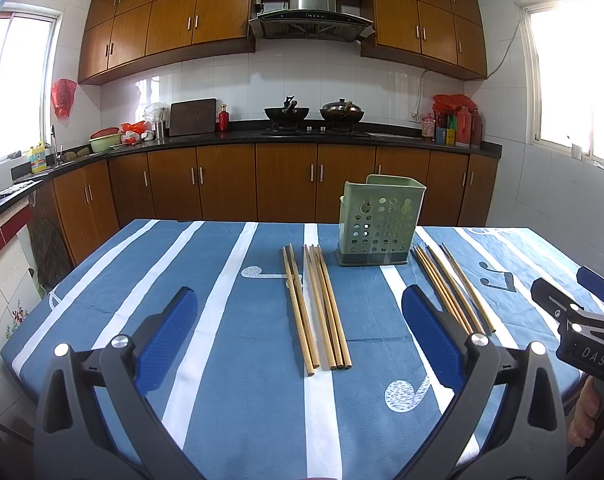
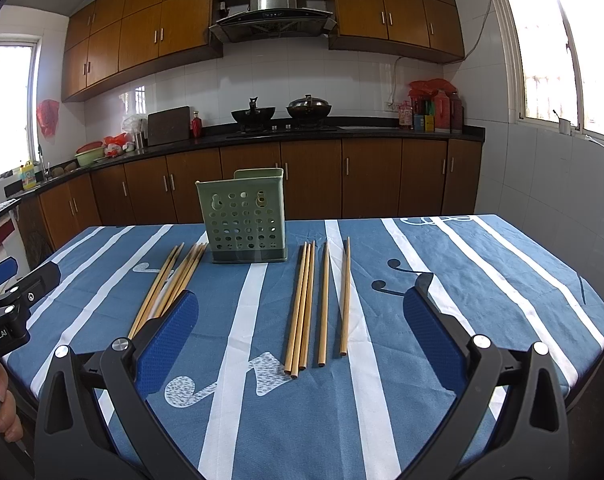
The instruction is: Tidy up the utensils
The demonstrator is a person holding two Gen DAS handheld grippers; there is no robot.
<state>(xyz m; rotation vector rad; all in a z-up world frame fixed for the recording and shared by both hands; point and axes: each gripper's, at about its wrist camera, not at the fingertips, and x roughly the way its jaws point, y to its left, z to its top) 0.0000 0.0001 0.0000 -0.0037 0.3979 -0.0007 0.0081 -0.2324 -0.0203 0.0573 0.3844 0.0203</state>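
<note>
A green perforated utensil holder (image 1: 380,222) stands upright on the blue striped tablecloth (image 1: 229,400); it also shows in the right wrist view (image 2: 243,222). Several wooden chopsticks (image 1: 318,308) lie flat to its left, and another group of chopsticks (image 1: 452,288) lies to its right. In the right wrist view the left group of chopsticks (image 2: 169,284) and the right group of chopsticks (image 2: 314,304) lie the same way. My left gripper (image 1: 297,312) is open and empty above the near table. My right gripper (image 2: 302,308) is open and empty too.
The table's far edge faces brown kitchen cabinets (image 1: 285,180) and a black counter with woks (image 1: 314,114). The right gripper's body (image 1: 582,320) shows at the right edge of the left view; the left gripper's body (image 2: 9,308) at the left edge of the right view.
</note>
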